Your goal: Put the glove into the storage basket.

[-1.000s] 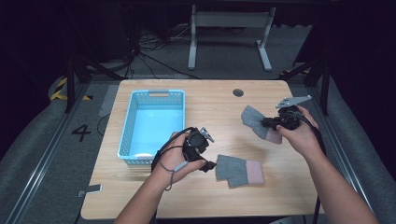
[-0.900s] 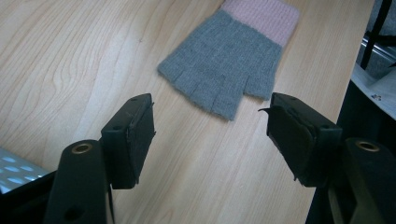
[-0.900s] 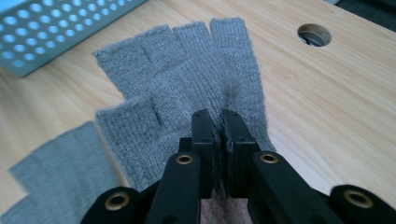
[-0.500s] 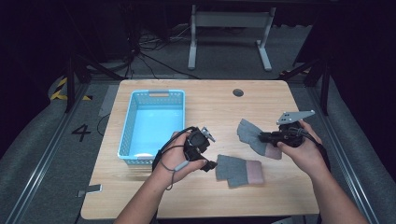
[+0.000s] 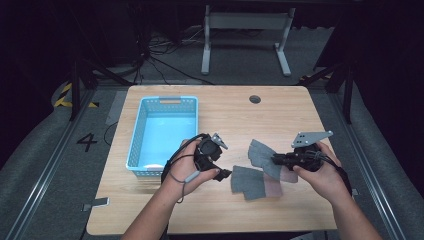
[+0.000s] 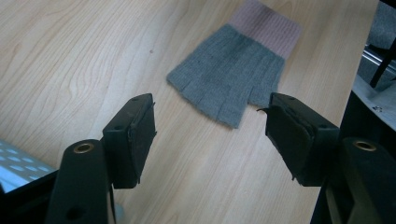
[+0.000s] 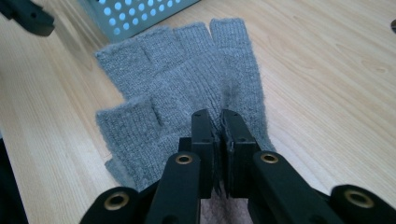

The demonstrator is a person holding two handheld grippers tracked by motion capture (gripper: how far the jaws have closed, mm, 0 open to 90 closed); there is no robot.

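R claw (image 7: 219, 128) pinched tight on upper grey glove (image 7: 187, 88); L claw (image 6: 210, 135) wide open, empty, above table.

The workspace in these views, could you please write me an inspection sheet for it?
Surface: wooden table, with a round hole near the far edge.
Job's things: two grey fingerless gloves; the held glove overlaps the flat glove; blue basket at left.
Clutter: nothing seen.
Grippers: right claw shut on the held glove; left claw open, jaws just closing a little, nothing between them, above the flat glove.
Cables: one loops round the left hand; more on the floor beyond.
Surroundings: dark room, metal stand behind, a floor marking 4.
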